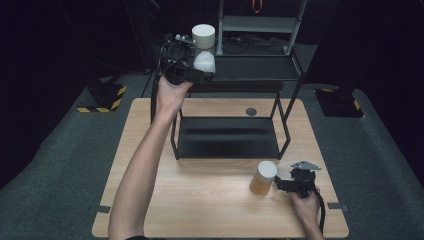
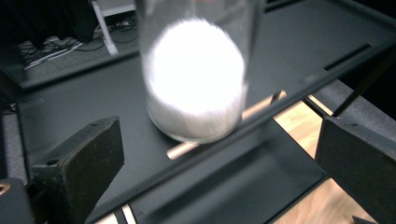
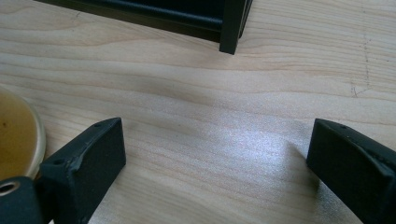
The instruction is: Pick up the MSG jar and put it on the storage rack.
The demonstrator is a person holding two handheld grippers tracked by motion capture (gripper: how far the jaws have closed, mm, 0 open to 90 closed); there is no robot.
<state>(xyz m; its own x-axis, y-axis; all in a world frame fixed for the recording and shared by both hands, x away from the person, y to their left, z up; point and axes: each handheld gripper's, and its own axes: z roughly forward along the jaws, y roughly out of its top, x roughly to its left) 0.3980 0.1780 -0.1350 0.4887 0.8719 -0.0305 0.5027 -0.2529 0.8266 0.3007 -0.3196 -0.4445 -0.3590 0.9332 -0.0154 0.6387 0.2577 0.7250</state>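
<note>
On the top tier of the black shelf rack [image 1: 230,137]: white-filled clear jar [image 2: 196,79], left gripper [image 2: 212,154] open, clear. Right gripper [image 3: 215,158] open beside amber jar [image 1: 263,178]; likely next: grasp it.

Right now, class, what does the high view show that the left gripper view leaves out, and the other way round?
High view: an amber jar on the wooden table, beside the open right hand-held gripper. Left gripper view: the left hand-held gripper, its jaws open and clear of the glass. Both: the white-filled jar standing on the black rack.
</note>
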